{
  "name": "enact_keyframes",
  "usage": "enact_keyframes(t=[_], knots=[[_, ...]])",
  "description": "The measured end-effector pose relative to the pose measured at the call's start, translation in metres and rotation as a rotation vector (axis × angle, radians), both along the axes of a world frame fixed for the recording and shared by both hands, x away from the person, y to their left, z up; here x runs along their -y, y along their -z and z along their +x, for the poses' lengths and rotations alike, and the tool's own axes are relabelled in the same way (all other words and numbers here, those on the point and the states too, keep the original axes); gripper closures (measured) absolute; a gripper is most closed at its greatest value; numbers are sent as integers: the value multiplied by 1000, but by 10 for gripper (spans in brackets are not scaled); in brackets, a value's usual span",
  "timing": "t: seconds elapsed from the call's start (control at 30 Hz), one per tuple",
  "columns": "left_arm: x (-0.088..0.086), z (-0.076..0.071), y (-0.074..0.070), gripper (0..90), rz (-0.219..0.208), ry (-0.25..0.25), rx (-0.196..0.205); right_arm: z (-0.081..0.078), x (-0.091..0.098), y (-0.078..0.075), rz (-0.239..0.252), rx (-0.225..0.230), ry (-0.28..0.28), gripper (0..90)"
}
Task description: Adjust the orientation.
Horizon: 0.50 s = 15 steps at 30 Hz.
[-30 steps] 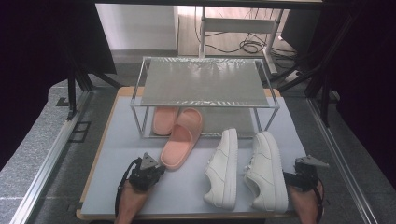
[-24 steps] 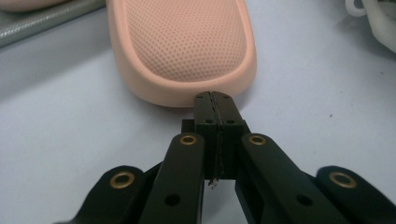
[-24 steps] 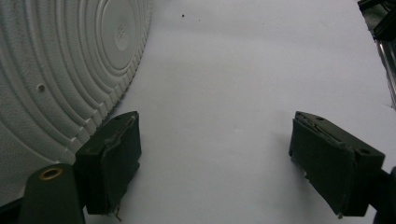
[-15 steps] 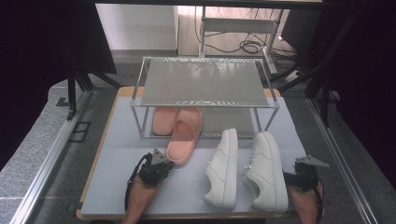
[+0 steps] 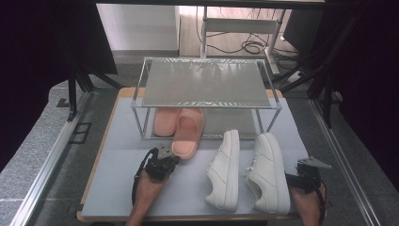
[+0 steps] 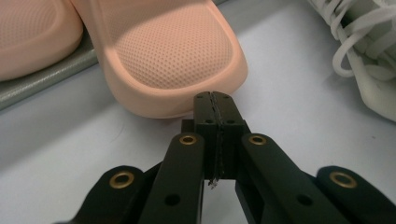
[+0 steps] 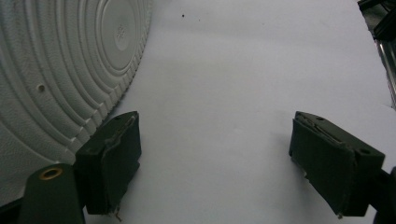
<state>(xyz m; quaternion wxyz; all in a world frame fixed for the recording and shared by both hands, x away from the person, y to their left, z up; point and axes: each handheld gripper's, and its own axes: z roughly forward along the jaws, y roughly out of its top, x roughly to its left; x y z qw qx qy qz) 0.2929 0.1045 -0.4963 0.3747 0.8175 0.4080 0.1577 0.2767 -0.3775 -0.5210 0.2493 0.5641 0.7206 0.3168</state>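
Here the table [image 5: 117, 183] has a pale grey mat on top, and at its far half stands a metal rack [image 5: 205, 84] with a mesh shelf. Under this rack, on the lower level, lies one pink slipper [image 5: 164, 121]. The second pink slipper [image 5: 189, 134] is just beside it, w/ its front part under the rack and its heel end out on the mat, toward the person.

To the right of the slippers are two white sneakers on the mat, in front of the rack. The left sneaker [image 5: 225, 170] lies tilted on its side; the right sneaker [image 5: 269, 172] stands approx. parallel, near to it but apart.

The left gripper [image 5: 170, 153] is at the heel end of the second slipper. In the left gripper view its jaws are pressed together, nothing between them, and the tips [image 6: 212, 100] are right at the slipper's rim [image 6: 177, 56]; touching or not, I cannot tell.

The right gripper [image 5: 306, 175] rests near the table's front right corner, just beside the right sneaker. In the right gripper view its jaws stand wide apart over bare mat, and the ribbed white sole [image 7: 60, 79] is just beside one of its pads [image 7: 112, 163].
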Motion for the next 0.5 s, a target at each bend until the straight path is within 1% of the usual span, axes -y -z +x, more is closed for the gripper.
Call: enact_keyframes(t=[0.13,0.27,0.37,0.5], knots=[[3,9,-1,894,5,-6,1,0,0,0,0,-1,-1,170],[4,14,0,894,0,-16,-7,0,0,0,0,-1,-1,170],[4,20,1,894,-2,-25,-9,0,0,0,0,-1,-1,170],[4,24,1,894,-8,-27,-13,0,0,0,0,0,0,170]])
